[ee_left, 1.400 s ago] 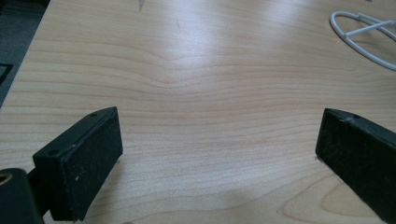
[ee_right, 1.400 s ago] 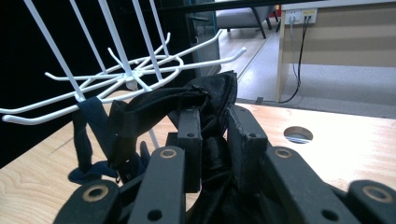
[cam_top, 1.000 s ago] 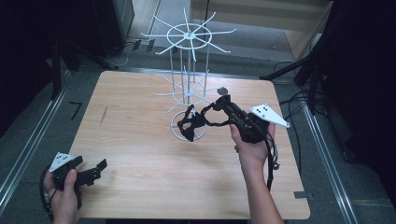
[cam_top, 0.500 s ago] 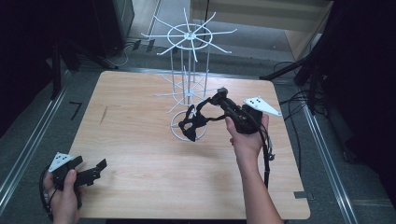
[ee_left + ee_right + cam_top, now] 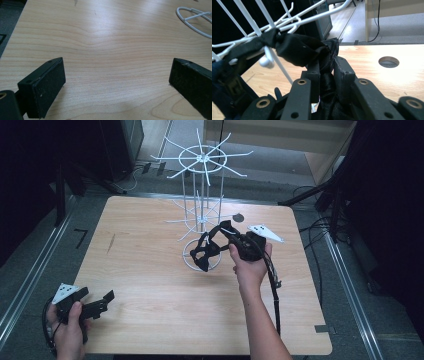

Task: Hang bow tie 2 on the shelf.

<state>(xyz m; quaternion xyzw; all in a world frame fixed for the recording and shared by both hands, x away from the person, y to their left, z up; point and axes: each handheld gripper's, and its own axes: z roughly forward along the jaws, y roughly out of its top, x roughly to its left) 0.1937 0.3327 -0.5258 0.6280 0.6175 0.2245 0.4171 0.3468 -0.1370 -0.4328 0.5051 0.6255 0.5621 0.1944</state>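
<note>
Right gripper view shows the right gripper (image 5: 326,68) pinching black cloth (image 5: 299,48) by the white rack (image 5: 249,15); a tug could tip it, while the left gripper (image 5: 112,82) waits wide apart.

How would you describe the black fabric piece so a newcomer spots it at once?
Find the white wire rack standing on the wooden table. At its lower arms hangs the black fabric piece, pinched by the right gripper. It is the one soft, dark thing among thin white wires.

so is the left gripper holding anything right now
No, the left gripper has its jaws spread wide over bare wooden table with nothing between them.
</note>
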